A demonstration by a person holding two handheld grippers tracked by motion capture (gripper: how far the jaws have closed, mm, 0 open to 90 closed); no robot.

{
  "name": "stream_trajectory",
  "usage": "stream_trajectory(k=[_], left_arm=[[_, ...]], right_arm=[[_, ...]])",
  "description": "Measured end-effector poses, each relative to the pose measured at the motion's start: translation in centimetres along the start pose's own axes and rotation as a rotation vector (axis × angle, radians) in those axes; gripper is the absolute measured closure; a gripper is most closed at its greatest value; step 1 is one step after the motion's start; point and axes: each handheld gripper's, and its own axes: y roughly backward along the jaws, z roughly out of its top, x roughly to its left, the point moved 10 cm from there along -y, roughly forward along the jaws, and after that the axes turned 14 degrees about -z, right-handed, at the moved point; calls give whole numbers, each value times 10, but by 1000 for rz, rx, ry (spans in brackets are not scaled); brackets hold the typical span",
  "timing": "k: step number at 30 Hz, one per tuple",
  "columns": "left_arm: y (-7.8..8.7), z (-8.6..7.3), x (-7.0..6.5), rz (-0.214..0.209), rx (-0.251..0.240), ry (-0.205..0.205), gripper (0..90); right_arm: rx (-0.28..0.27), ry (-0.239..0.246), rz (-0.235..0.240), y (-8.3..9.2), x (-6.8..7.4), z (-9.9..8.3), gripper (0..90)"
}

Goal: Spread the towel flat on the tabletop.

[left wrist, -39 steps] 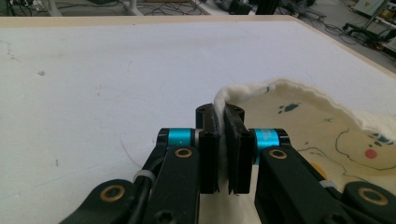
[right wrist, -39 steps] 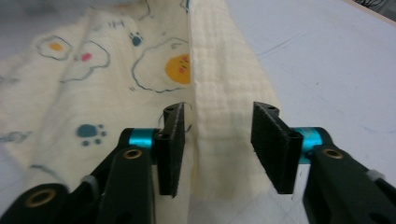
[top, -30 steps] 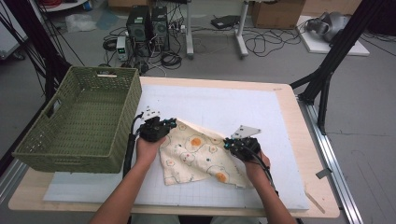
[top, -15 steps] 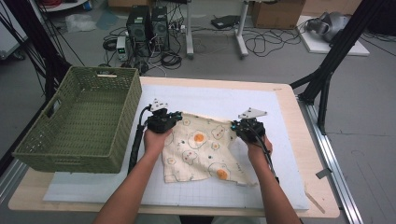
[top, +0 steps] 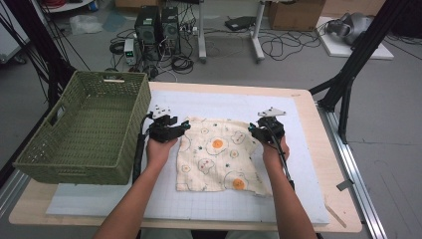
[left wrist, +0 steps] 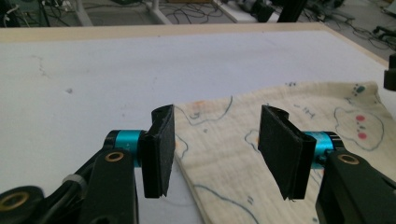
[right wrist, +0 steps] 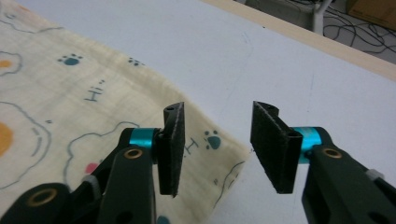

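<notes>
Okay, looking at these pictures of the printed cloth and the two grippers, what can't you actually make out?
- Cloth: high view, the print's small marks are too small to read.
- Cloth's near part: both gripper views, cut off by the bottom edge and hidden behind the jaws.
- Basket: high view, its near wall hides part of the floor inside.
- Left gripper, right gripper: bodies cut off below.

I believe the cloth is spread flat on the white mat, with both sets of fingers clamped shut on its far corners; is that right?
Not quite. The cloth does lie flat on the white mat, but the fingers of the left gripper and of the right gripper have just been opening and stand apart over the corners, gripping nothing, as both gripper views show.
</notes>
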Motion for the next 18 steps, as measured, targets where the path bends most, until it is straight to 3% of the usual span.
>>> stream_trajectory(k=[4,6,8,11,16,18], left_arm=[[-1,-17,-5,-21,90,-10,462],[-2,-19,-10,-26,111,-25,462],[-2,-19,-15,-35,126,-44,463],[-4,-24,-20,-40,171,-63,463],[-4,-30,-24,-50,205,-43,463],[-1,-31,-25,-39,171,-43,474]], right_arm=[[-37,-12,48,15,3,-4,478],[-25,-5,70,22,2,-9,456],[-56,-4,71,31,-1,-12,463],[-60,-24,93,41,-5,-21,463],[-61,-38,112,57,-9,-41,466],[-61,-51,124,65,-10,-49,466]])
